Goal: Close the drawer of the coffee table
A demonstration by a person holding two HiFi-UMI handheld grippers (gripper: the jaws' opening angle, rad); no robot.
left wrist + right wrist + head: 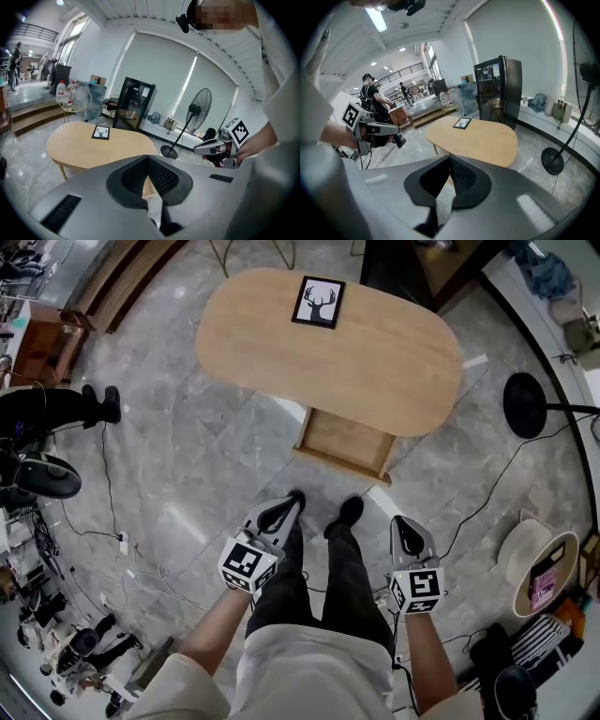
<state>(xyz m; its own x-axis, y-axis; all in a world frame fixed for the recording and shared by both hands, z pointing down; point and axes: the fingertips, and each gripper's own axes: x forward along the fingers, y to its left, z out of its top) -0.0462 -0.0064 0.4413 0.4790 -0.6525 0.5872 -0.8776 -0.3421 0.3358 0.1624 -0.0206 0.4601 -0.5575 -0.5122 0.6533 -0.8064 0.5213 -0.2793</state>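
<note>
An oval wooden coffee table [281,334] stands on the marble floor ahead of me. Its drawer [345,442] is pulled out toward my feet and looks empty. A framed deer picture [319,302] lies on the tabletop. My left gripper [279,513] and right gripper [407,534] hang at knee height, well short of the drawer, each with its jaws together and holding nothing. From the left gripper view the table [84,145] lies beyond the shut left gripper [147,160]. The right gripper view shows the table [483,136] past the shut right gripper [450,160].
A floor fan's round base [525,404] stands right of the table. Cables and a power strip [123,542] trail over the floor at left. A straw hat and bags [539,568] lie at the right. A black fridge [136,105] stands behind the table. People [372,105] stand farther off.
</note>
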